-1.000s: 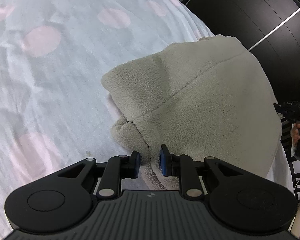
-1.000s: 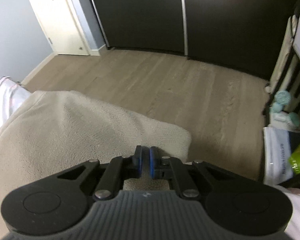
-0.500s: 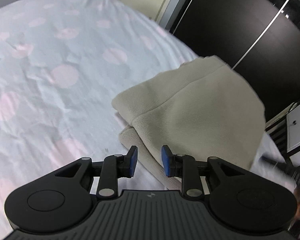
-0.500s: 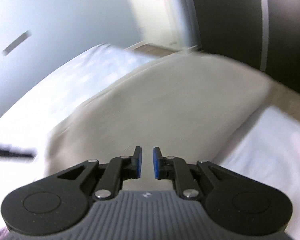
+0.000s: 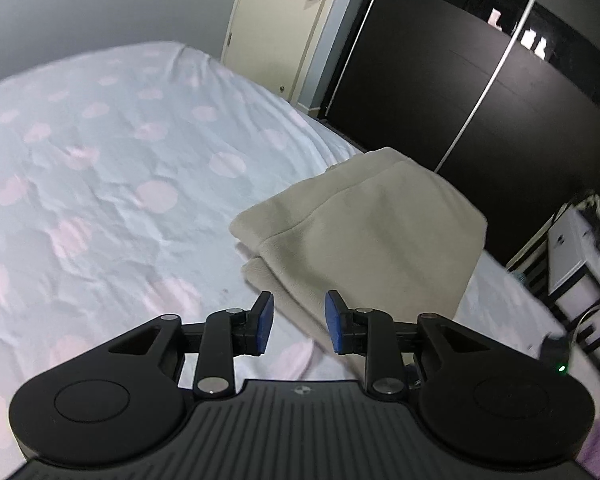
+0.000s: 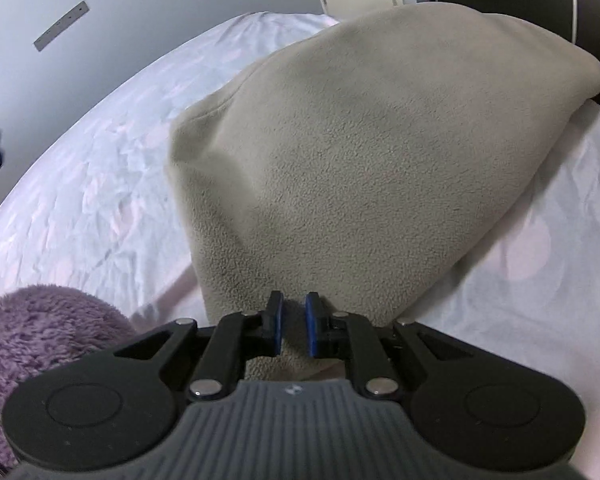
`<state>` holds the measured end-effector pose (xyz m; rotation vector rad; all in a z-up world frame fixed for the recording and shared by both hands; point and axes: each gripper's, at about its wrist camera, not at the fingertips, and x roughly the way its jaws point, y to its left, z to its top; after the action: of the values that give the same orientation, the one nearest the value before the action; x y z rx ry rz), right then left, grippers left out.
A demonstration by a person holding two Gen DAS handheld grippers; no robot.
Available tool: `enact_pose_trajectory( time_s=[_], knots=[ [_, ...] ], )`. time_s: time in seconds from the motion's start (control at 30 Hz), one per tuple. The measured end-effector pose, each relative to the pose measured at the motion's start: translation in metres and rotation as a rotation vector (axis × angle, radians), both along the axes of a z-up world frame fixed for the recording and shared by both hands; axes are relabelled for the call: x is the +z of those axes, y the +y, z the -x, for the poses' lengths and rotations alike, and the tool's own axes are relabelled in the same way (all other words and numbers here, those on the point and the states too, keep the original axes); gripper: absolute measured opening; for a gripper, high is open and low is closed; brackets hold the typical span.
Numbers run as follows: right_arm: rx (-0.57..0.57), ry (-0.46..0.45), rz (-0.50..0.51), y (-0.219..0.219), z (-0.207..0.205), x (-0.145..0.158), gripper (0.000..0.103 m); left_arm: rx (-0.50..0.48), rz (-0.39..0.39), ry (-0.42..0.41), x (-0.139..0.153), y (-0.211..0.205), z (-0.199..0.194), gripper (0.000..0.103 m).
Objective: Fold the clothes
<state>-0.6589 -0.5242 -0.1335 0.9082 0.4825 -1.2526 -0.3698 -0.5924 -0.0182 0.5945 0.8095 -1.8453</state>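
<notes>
A bed in a white, pink-dotted sheet (image 5: 148, 168) carries the folded beige fleece garment (image 5: 364, 236). Left gripper (image 5: 299, 322) hovers just short of it, fingers spread, empty. Right view: the fleece (image 6: 360, 140) fills the frame; right gripper (image 6: 293, 324) at its near edge, fingers slightly parted, unclenched.

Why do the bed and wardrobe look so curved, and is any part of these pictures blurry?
Left wrist view: the fisheye lens bows the wardrobe; the shelf and sheet are slightly smeared. Right wrist view: the fleece is sharp, while the bed's edge arcs and the corners darken.
</notes>
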Motion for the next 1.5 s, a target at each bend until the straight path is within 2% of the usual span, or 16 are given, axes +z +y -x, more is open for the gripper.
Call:
enact_pose_trajectory(
  time_s=[0.07, 0.1, 0.13, 0.17, 0.3, 0.37, 0.4, 0.43, 0.6, 0.67, 0.8, 0.87, 1.27, 1.5],
  knots=[
    [-0.011, 0.012, 0.012, 0.007, -0.002, 0.015, 0.016, 0.000, 0.031, -0.023, 0.004, 0.012, 0.002, 0.032],
    [-0.020, 0.017, 0.023, 0.012, -0.002, 0.024, 0.017, 0.001, 0.053, -0.025, 0.007, 0.019, 0.005, 0.039],
    [-0.036, 0.016, 0.037, 0.019, 0.001, 0.032, 0.022, 0.001, 0.075, -0.027, 0.009, 0.025, 0.007, 0.044],
    [-0.053, 0.015, 0.052, 0.026, 0.005, 0.041, 0.034, 0.001, 0.100, -0.031, 0.011, 0.032, 0.010, 0.045],
    [-0.123, 0.012, 0.134, 0.054, 0.009, 0.075, 0.047, 0.001, 0.203, -0.053, 0.018, 0.058, 0.024, 0.055],
    [-0.160, 0.035, 0.185, 0.071, 0.009, 0.089, 0.064, -0.001, 0.241, -0.070, 0.020, 0.070, 0.031, 0.060],
    [-0.179, 0.050, 0.209, 0.078, 0.008, 0.096, 0.068, -0.001, 0.259, -0.079, 0.021, 0.076, 0.035, 0.065],
    [-0.201, 0.065, 0.232, 0.083, 0.006, 0.105, 0.079, -0.003, 0.272, -0.085, 0.021, 0.081, 0.038, 0.071],
    [-0.268, 0.077, 0.298, 0.101, 0.000, 0.132, 0.088, 0.007, 0.308, -0.139, 0.020, 0.097, 0.055, 0.075],
    [-0.304, 0.089, 0.294, 0.109, -0.004, 0.138, 0.096, 0.023, 0.323, -0.179, 0.018, 0.102, 0.061, 0.076],
    [-0.254, 0.120, 0.310, 0.125, -0.013, 0.144, 0.097, 0.058, 0.380, -0.263, 0.015, 0.118, 0.073, 0.076],
    [-0.218, 0.153, 0.307, 0.127, -0.020, 0.142, 0.097, 0.072, 0.390, -0.271, 0.013, 0.125, 0.076, 0.076],
    [-0.203, 0.128, 0.280, 0.142, -0.014, 0.127, 0.097, 0.094, 0.267, -0.214, 0.000, 0.146, 0.066, 0.077],
    [-0.142, 0.143, 0.294, 0.150, -0.027, 0.128, 0.097, 0.118, 0.254, -0.227, 0.002, 0.155, 0.061, 0.077]
  ],
)
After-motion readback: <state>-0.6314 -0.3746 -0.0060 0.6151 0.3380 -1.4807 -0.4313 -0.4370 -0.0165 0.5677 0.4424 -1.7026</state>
